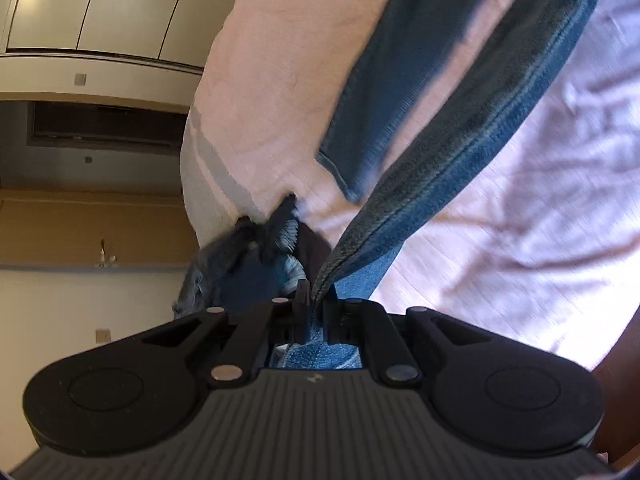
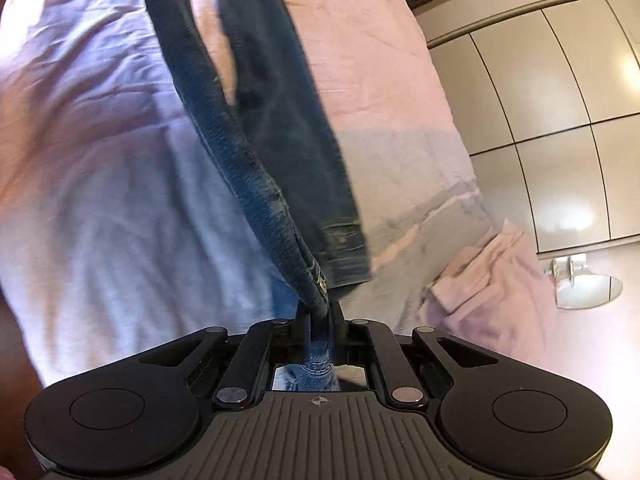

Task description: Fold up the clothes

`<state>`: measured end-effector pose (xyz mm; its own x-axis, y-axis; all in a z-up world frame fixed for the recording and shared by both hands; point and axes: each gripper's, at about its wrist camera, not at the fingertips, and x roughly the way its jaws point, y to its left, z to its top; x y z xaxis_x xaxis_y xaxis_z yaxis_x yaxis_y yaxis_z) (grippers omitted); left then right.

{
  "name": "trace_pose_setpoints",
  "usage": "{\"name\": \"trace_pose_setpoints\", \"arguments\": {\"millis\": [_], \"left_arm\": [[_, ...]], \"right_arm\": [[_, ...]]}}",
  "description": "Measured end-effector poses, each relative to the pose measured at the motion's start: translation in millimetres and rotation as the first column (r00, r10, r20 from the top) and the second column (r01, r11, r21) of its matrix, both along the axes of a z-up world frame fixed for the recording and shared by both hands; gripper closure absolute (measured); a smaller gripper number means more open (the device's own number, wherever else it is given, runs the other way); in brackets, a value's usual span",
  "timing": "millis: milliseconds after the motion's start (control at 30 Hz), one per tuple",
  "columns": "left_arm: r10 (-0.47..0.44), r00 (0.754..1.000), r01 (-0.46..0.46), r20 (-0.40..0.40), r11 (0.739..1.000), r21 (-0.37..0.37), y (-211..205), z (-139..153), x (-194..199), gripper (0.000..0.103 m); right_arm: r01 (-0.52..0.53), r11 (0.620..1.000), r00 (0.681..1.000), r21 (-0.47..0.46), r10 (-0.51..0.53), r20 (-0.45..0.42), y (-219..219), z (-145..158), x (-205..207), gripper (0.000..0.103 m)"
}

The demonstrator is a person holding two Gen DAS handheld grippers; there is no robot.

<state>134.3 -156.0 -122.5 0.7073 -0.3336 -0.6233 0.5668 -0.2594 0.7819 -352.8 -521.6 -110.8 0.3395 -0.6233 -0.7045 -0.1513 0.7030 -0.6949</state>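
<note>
Fingers point(image 1: 314, 300) point(image 2: 318, 316) of both grippers pinch jeans point(image 1: 440, 152) point(image 2: 280, 140).

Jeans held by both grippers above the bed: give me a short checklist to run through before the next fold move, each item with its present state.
1. Left gripper shut on the jeans: ok.
2. Right gripper shut on the jeans by the riveted edge: ok.
3. Denim band taut between the two grips: cannot tell; each view shows one end only.
4. Jeans lifted off the bedsheet: cannot tell; the far end is out of frame.
5. Landing area free of the pink garment: ok; it lies at the bed's edge.
6. Legs aligned: cannot tell.
</note>
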Motion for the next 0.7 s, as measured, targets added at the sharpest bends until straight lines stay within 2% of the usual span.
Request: {"name": "trace_pose_setpoints", "arguments": {"millis": [133,300,400,700], "left_arm": [[-0.030,0.994,0.039,-0.108,0.996,0.082,-56.6,12.9,44.1,0.097],[-0.032,0.966,0.076,-0.257,0.983,0.165,-118.5,6.1,99.0,0.097],[-0.032,0.950,0.106,-0.311,0.969,0.223,-156.0,-15.6,129.7,0.097],[-0.019,0.935,0.139,-0.353,0.938,0.318,-246.3,-89.7,176.4,0.097]], "right_arm": [[0.014,1.000,0.999,0.005,-0.013,-0.045,-37.2,11.7,34.5,0.098],[0.087,0.995,0.990,0.050,-0.081,-0.112,-85.7,15.9,84.1,0.098],[0.122,0.989,0.982,0.078,-0.109,-0.157,-116.7,11.6,115.8,0.098],[0.179,0.974,0.964,0.136,-0.146,-0.223,-219.5,-29.3,184.0,0.098]]}}
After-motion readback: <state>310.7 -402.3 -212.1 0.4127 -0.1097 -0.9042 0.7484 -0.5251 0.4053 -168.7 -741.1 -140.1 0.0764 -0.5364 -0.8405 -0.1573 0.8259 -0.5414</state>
